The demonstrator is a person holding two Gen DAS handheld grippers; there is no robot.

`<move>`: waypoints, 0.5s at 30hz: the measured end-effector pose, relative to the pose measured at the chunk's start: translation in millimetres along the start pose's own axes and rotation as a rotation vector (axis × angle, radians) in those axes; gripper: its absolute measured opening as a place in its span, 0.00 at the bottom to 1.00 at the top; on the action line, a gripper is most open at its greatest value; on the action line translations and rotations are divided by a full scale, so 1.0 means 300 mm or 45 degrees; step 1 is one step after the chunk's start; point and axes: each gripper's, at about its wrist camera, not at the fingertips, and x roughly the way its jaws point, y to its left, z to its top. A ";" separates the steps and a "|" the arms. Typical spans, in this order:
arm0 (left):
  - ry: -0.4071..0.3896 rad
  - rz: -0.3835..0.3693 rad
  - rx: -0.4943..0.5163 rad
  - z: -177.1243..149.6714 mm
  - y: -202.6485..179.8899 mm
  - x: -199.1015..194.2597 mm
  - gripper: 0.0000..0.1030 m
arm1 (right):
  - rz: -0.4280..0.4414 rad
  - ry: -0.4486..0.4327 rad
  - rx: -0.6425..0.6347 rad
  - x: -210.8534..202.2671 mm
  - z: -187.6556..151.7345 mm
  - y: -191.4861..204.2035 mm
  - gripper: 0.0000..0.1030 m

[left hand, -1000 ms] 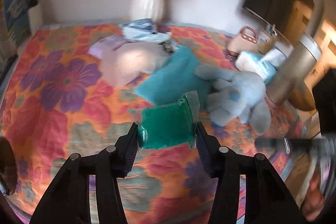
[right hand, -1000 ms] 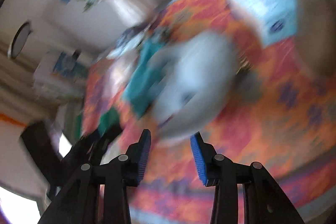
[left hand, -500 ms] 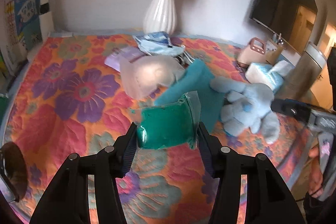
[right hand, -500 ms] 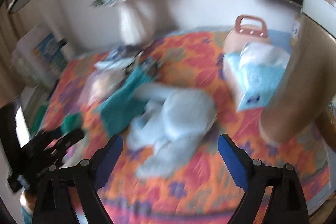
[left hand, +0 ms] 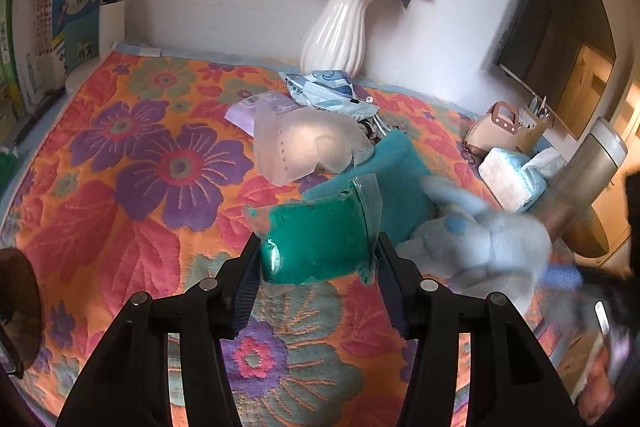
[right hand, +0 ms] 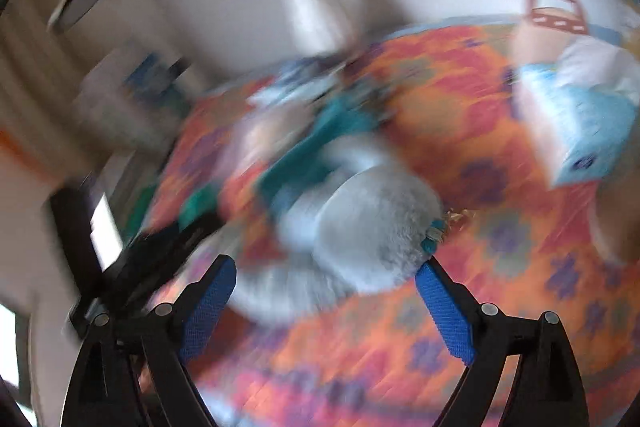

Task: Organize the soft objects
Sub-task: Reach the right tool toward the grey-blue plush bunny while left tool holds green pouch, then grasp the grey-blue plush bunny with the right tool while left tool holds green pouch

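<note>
My left gripper [left hand: 318, 259] is shut on a green soft item in a clear plastic bag [left hand: 316, 243], held above the flowered cloth [left hand: 120, 187]. Behind it lie a teal cloth [left hand: 396, 163], a translucent white pouch [left hand: 308, 147] and a pale blue plush toy [left hand: 488, 243]. In the blurred right wrist view my right gripper [right hand: 326, 291] stands wide open just in front of the plush toy [right hand: 372, 231], whose near edge lies between the blue pads [right hand: 444, 311] without being pressed. The left gripper [right hand: 176, 239] shows at the left there.
A white vase of flowers [left hand: 340, 31] stands at the back wall with a blue-patterned packet [left hand: 328, 91] at its foot. A tissue pack [left hand: 516, 175], a pink-handled box [left hand: 492, 127] and a metal cylinder [left hand: 588, 171] crowd the right edge.
My right gripper's jaws went from narrow to wide open and it rolled while nearing the plush toy. My left gripper kept its hold on the green bag and shifted slightly.
</note>
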 end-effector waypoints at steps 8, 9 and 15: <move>-0.008 0.002 0.008 -0.003 0.000 -0.002 0.49 | -0.195 0.010 -0.219 -0.068 -0.116 0.064 0.88; -0.011 0.004 0.009 -0.003 -0.002 -0.003 0.49 | -0.211 0.007 -0.196 -0.058 -0.102 0.044 0.88; -0.009 -0.003 0.021 -0.004 -0.008 -0.001 0.49 | -0.092 0.048 -0.020 0.013 -0.048 -0.047 0.88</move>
